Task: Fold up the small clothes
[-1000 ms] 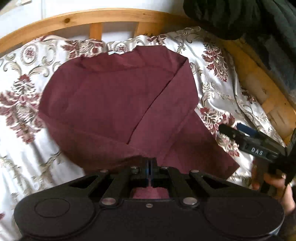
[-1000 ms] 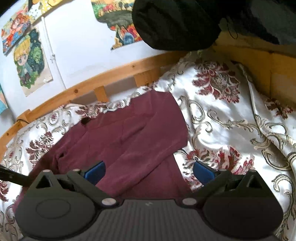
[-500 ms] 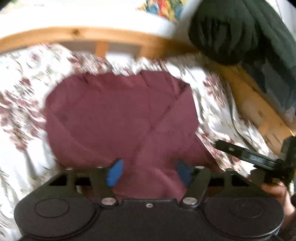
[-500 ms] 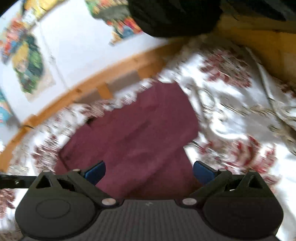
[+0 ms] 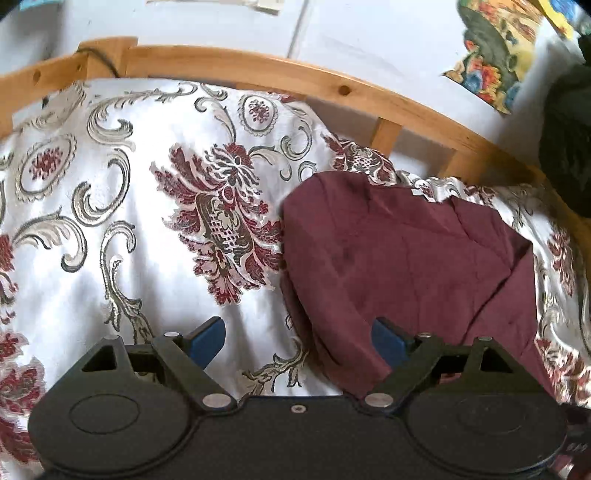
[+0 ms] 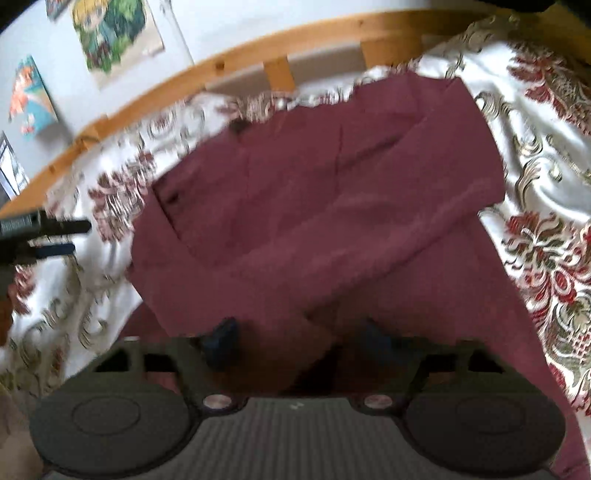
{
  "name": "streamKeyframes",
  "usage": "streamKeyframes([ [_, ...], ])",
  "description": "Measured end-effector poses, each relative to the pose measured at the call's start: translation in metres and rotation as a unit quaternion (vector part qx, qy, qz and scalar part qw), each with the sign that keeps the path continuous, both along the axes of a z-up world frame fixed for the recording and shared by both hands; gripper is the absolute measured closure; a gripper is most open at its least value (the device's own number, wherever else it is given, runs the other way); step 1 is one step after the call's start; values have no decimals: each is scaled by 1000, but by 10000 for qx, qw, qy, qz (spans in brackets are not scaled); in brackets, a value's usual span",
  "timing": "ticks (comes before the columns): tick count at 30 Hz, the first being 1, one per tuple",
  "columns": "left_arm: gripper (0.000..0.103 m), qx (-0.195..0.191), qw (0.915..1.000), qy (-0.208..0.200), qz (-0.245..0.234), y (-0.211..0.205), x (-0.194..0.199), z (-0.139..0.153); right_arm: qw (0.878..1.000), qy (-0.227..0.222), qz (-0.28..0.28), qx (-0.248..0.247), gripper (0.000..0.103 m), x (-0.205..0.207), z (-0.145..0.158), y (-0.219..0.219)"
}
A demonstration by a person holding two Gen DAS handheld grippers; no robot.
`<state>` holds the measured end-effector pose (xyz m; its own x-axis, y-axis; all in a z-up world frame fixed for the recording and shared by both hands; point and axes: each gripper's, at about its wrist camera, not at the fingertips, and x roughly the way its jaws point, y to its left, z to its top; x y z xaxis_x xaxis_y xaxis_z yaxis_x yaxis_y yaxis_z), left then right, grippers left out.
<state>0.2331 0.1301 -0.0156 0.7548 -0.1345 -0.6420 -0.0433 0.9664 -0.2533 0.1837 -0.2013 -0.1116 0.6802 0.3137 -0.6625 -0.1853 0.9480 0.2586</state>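
A maroon garment [image 5: 399,258] lies partly folded on the floral bedspread [image 5: 129,229], its sleeve laid across the body. In the left wrist view my left gripper [image 5: 297,339] hovers over the garment's left edge. Its jaws are opening; bedspread and the cloth's edge show between the blue pads [image 5: 207,339], and nothing is gripped. The right wrist view is blurred. There my right gripper [image 6: 299,343] sits low over the near part of the garment [image 6: 332,206]. Its jaws are closing with maroon cloth between the pads, which stand apart. The left gripper's fingers [image 6: 44,229] show at the left edge.
A curved wooden bed rail [image 5: 332,85] runs along the far side below a white wall with colourful pictures [image 6: 110,33]. A dark bundle of clothes [image 5: 569,147] hangs at the far right. Bedspread lies bare to the garment's left.
My left gripper let go of the garment, opened wide and swung left to the cloth's left edge. My right gripper dropped closer to the garment and its jaws narrowed.
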Motion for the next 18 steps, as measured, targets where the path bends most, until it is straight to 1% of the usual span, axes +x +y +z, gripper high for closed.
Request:
streamKeyframes([
  [1,15,-10,10000,-24,-3,0,3,0,10000,57,48,31,42,-1,-3,2],
  [3,15,21,10000,-53,-14,0,5,-2,9998,69,127,123,45,-5,-5,4],
  [4,15,17,10000,-50,-18,0,5,-3,9998,41,185,80,57,-8,-5,6],
  [5,14,-20,10000,-45,-38,-1,6,-3,9997,-1,229,-11,74,-9,-4,9],
  [7,14,-124,9999,-46,-74,0,4,-3,9994,-117,263,-183,93,-13,0,11],
  [9,13,-204,9998,-58,-70,0,0,-2,9987,-318,391,-31,96,-19,6,11],
  [11,13,-190,9998,-62,-70,-1,-1,-2,9943,-826,647,214,97,-28,20,11],
  [12,13,-158,9998,-61,-64,-1,-2,-2,9892,-1222,777,231,97,-36,31,13],
  [14,13,-114,9999,-61,-50,-2,-3,-2,9787,-1835,888,228,97,-51,49,15],
  [15,13,-102,9999,-66,-46,-2,-4,-2,9746,-2054,857,250,97,-57,58,12],
  [16,13,-94,9999,-66,-37,-2,-5,-2,9726,-2181,759,276,97,-63,63,8],
  [18,13,-79,10000,-49,-8,-2,-5,-3,9729,-2246,449,332,97,-68,67,-3],
])
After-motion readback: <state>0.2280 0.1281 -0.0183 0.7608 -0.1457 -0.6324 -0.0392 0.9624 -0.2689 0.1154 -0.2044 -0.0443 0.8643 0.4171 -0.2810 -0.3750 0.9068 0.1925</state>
